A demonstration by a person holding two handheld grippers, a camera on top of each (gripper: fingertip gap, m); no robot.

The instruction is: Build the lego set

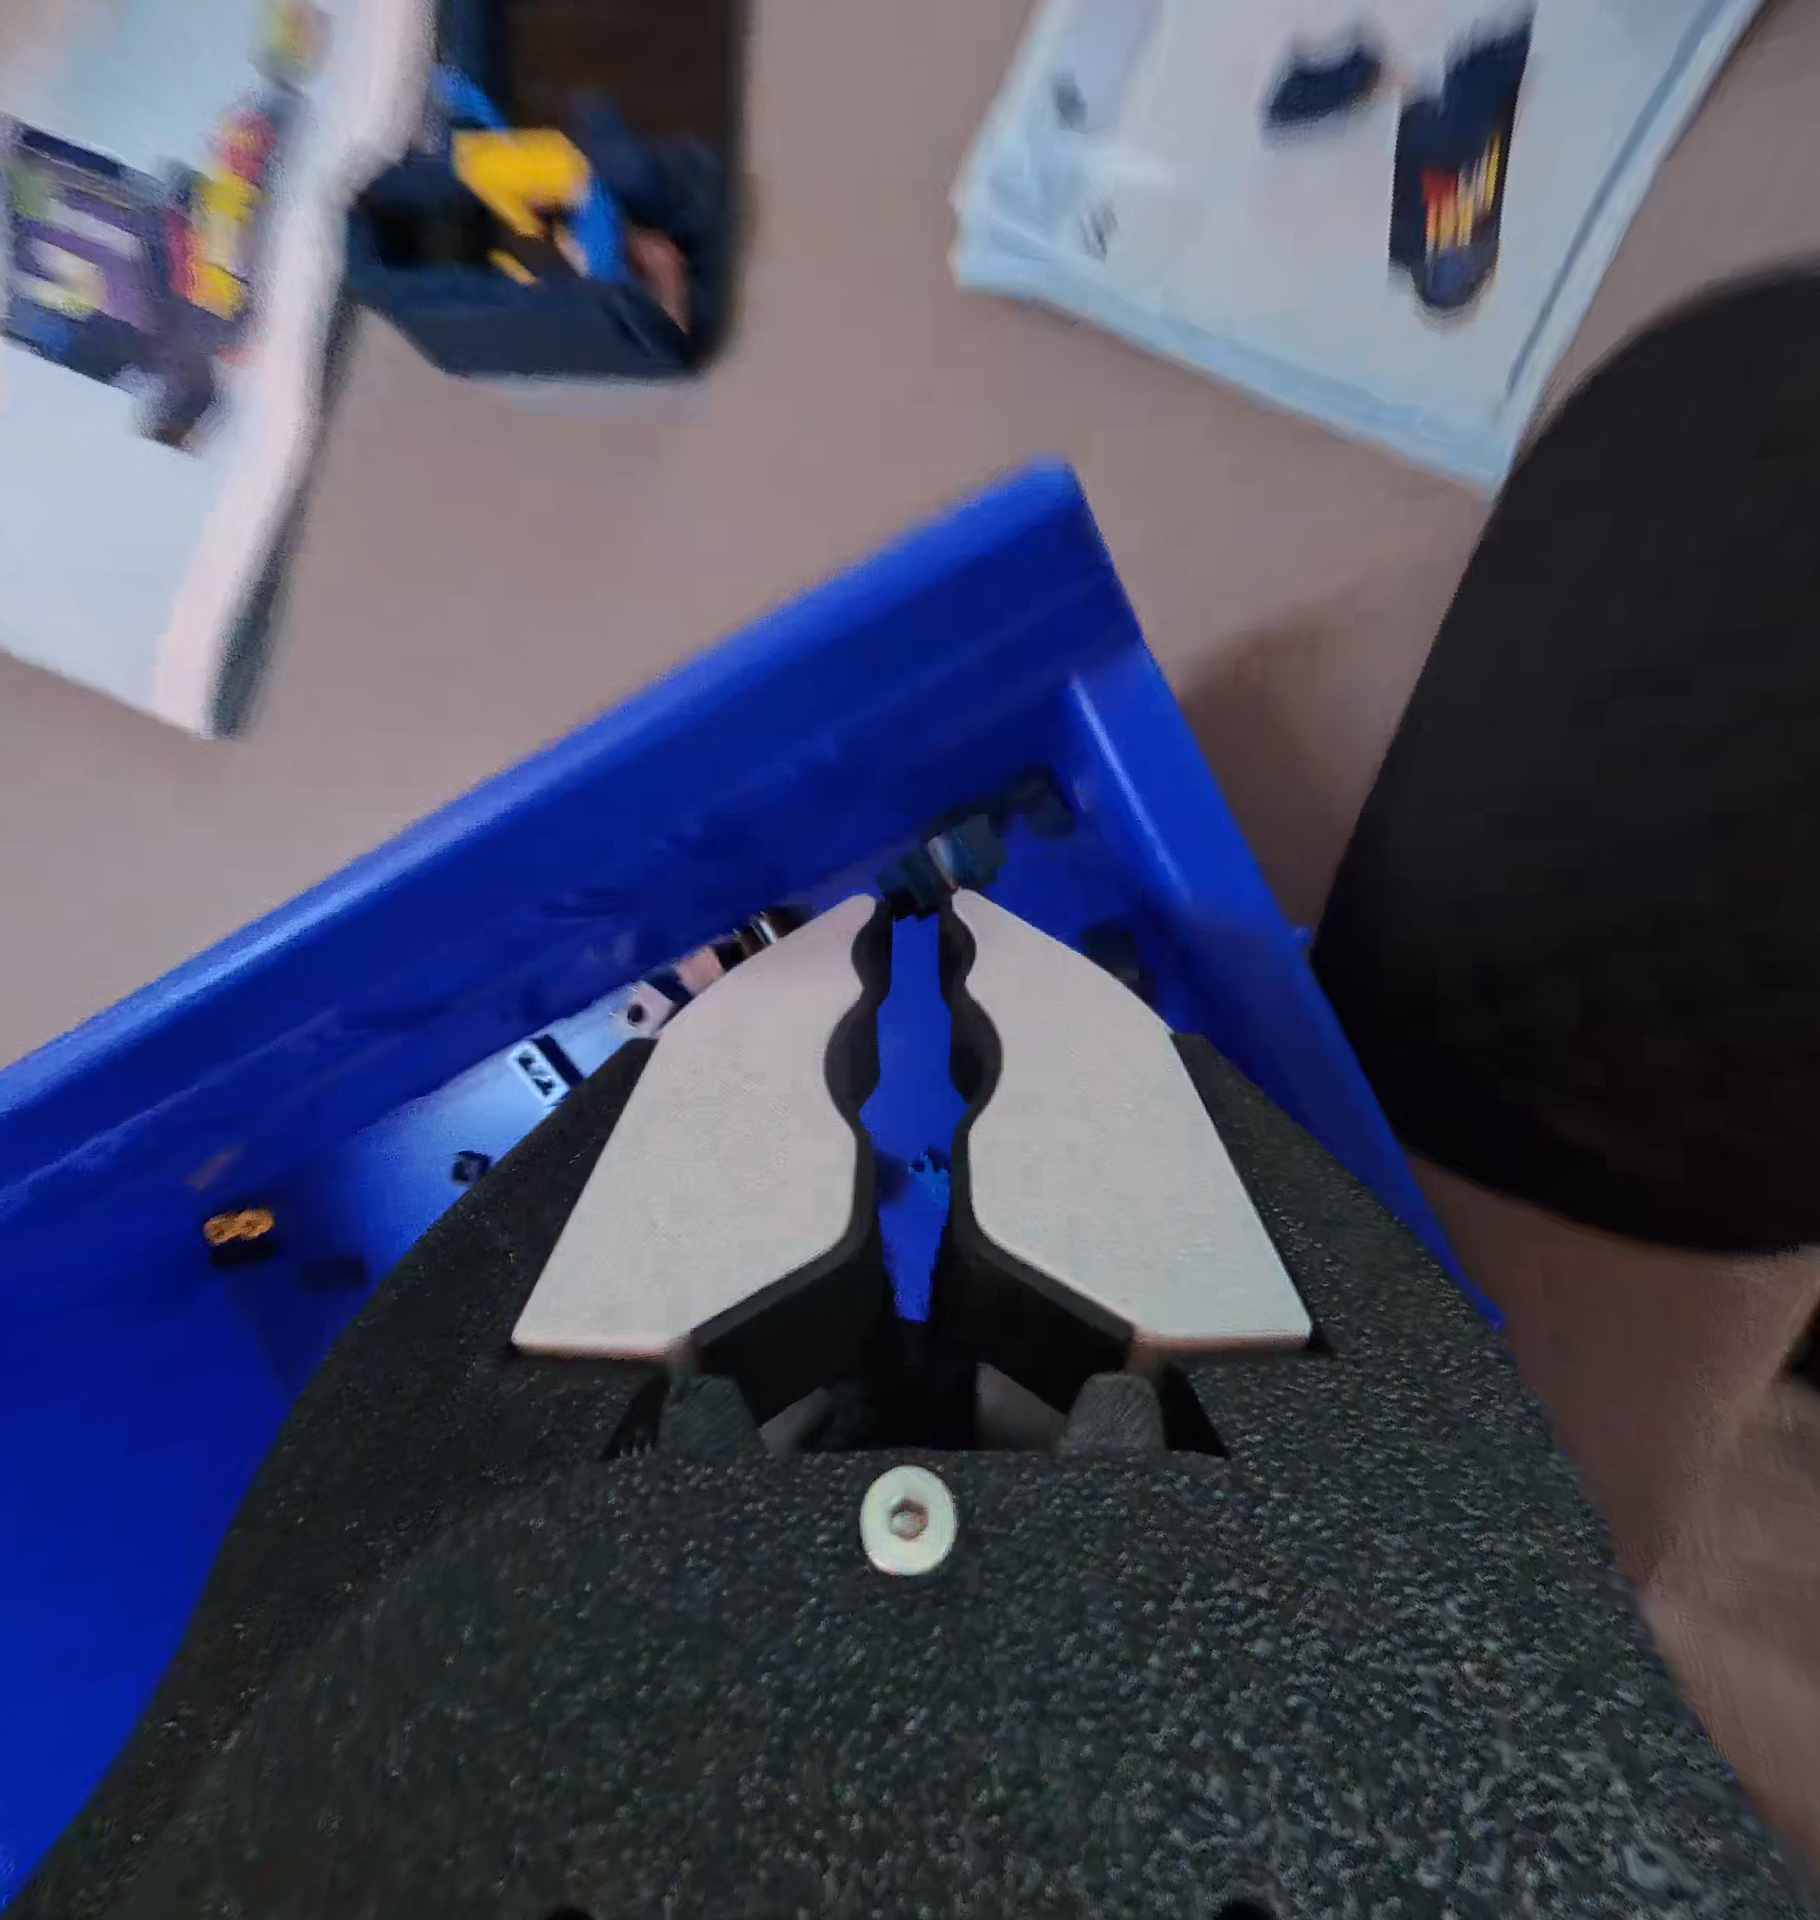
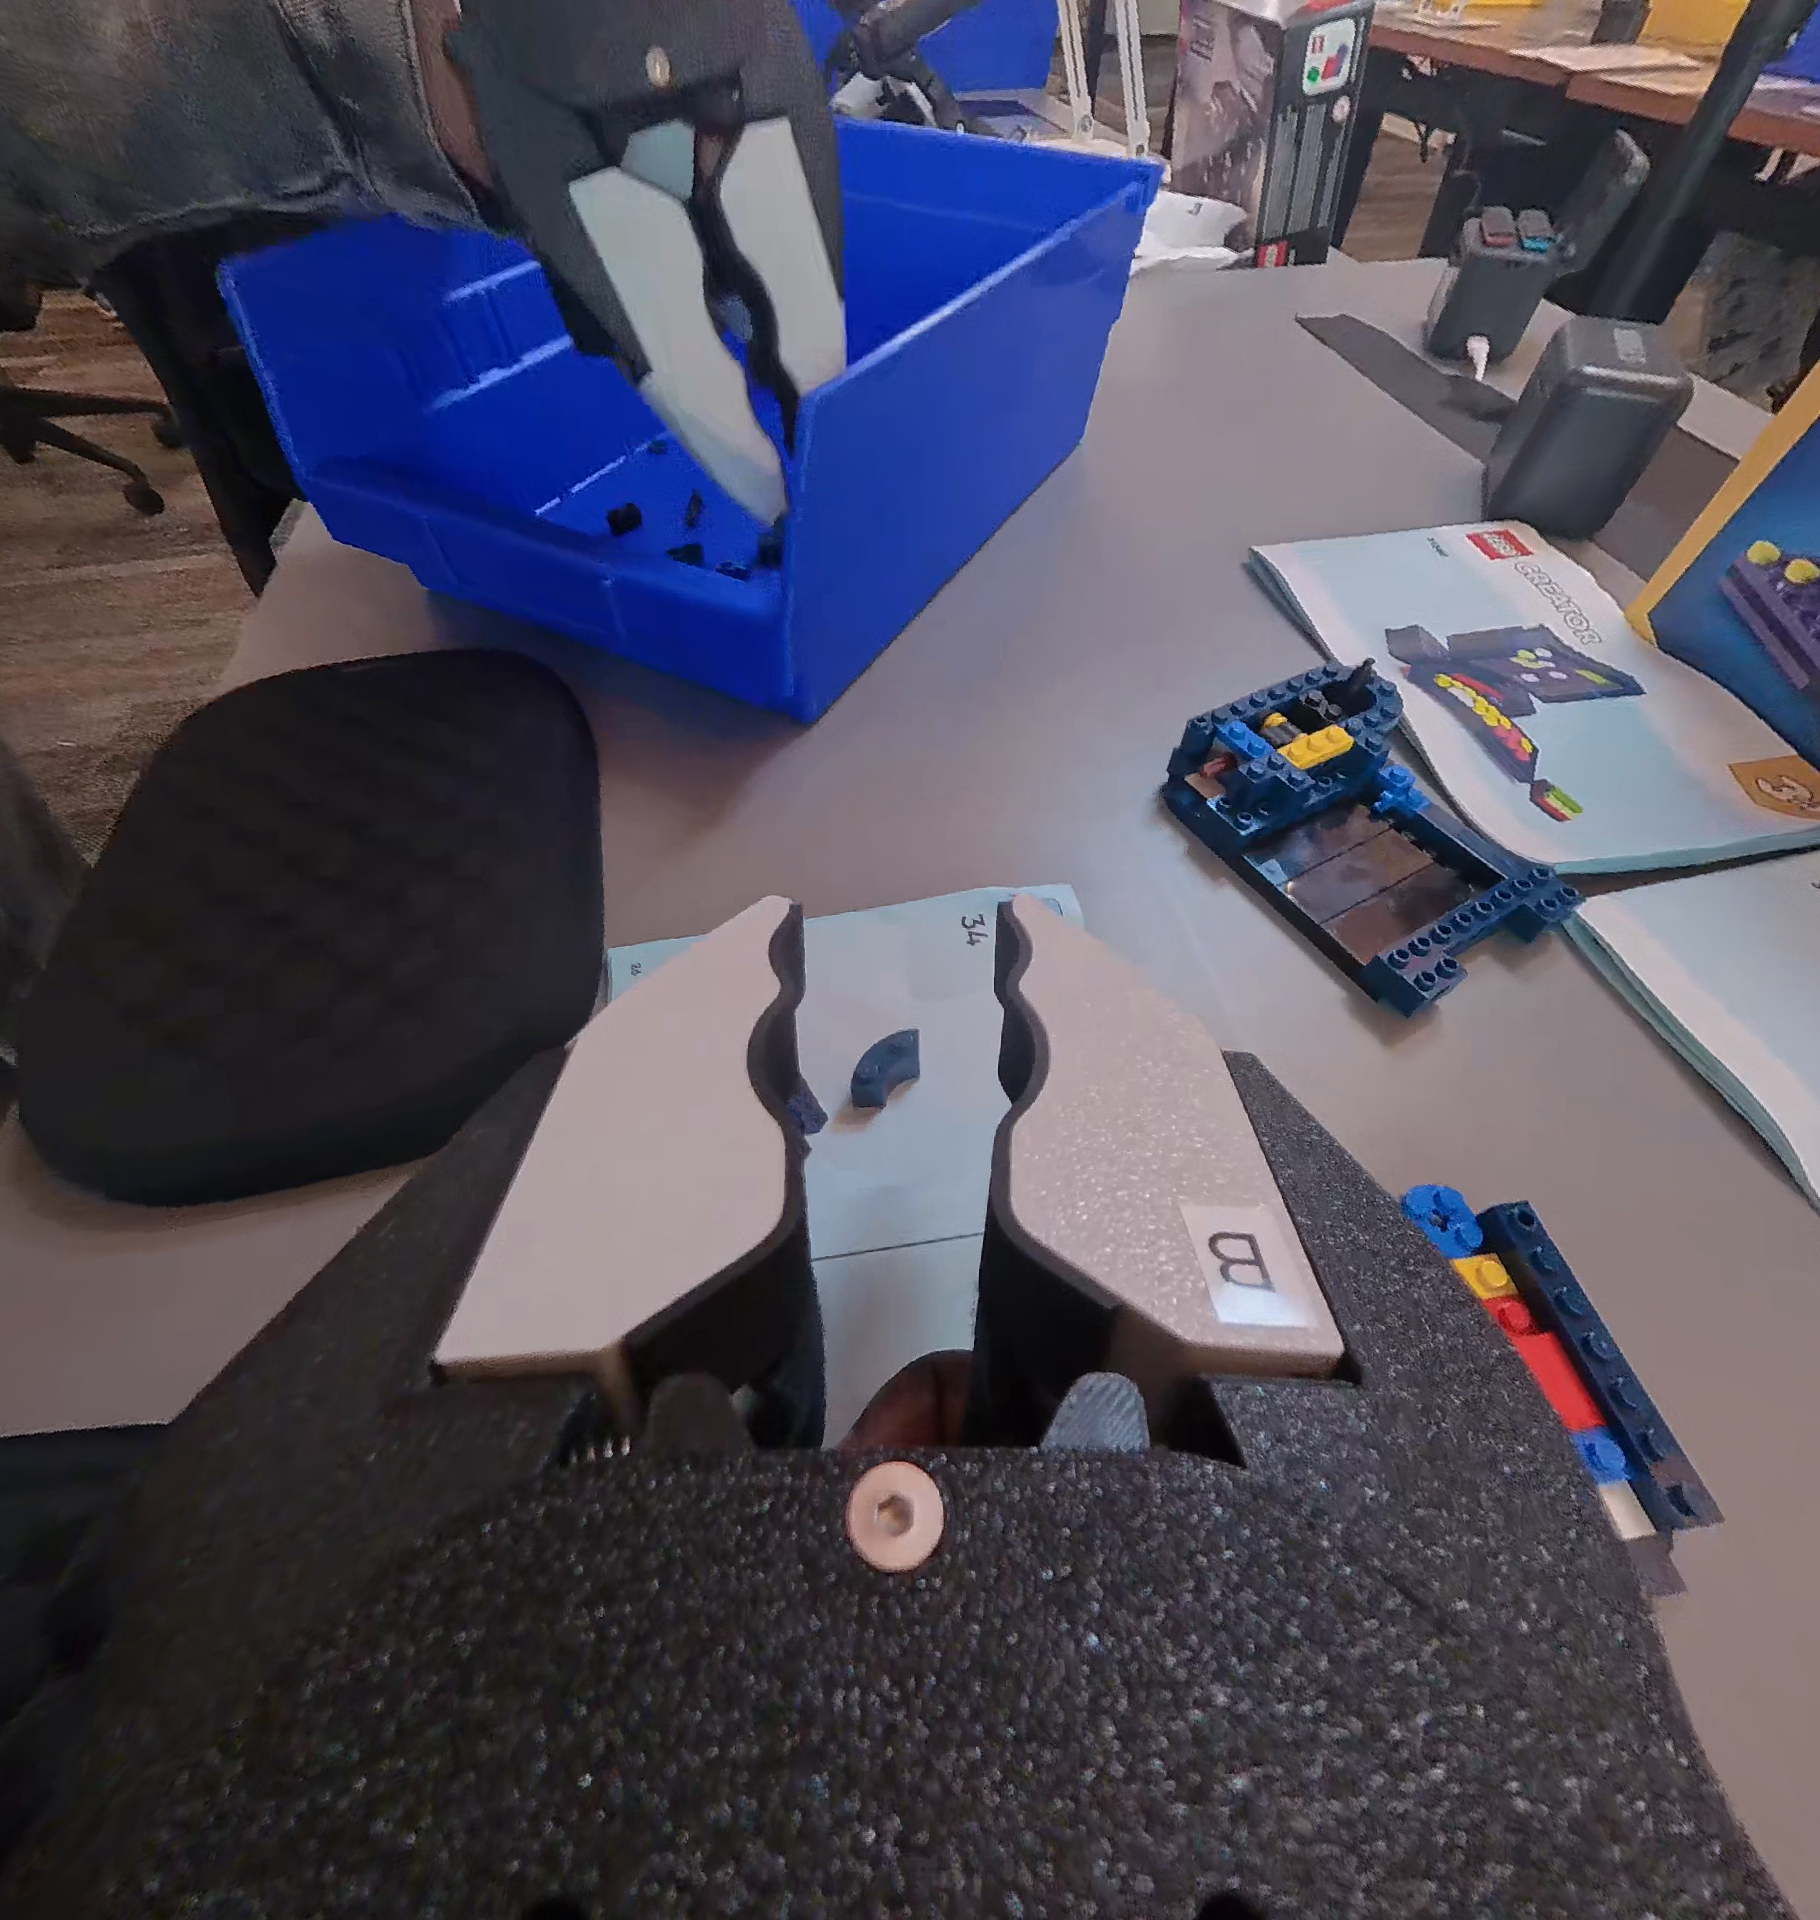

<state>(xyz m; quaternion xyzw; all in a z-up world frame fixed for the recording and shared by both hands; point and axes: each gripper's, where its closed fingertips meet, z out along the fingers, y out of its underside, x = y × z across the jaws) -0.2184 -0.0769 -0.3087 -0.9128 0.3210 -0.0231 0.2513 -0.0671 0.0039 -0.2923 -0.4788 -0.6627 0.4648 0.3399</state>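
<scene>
My left gripper (image 1: 916, 904) reaches into the far corner of a blue bin (image 1: 573, 831). Its fingers are nearly together, and the tips pinch a small dark blue brick (image 1: 921, 883). Several small loose pieces lie on the bin floor (image 1: 241, 1231). The right wrist view shows the left gripper (image 2: 771, 499) pointing down into the bin (image 2: 937, 468), its tips low by the near wall. My right gripper (image 2: 901, 914) is open above an open booklet page (image 2: 885, 1174). A small dark blue curved piece (image 2: 885, 1065) lies on the page between the fingers, touching neither.
A partly built dark blue brick model (image 2: 1353, 821) lies on the grey table, right of the bin. Instruction booklets (image 2: 1508, 644) and a set box (image 2: 1779, 582) lie beyond it. A short brick assembly (image 2: 1550, 1340) lies at my right. A black chair seat (image 2: 303, 914) is at the left. The grippers' ends are close to 20 centimetres from one another.
</scene>
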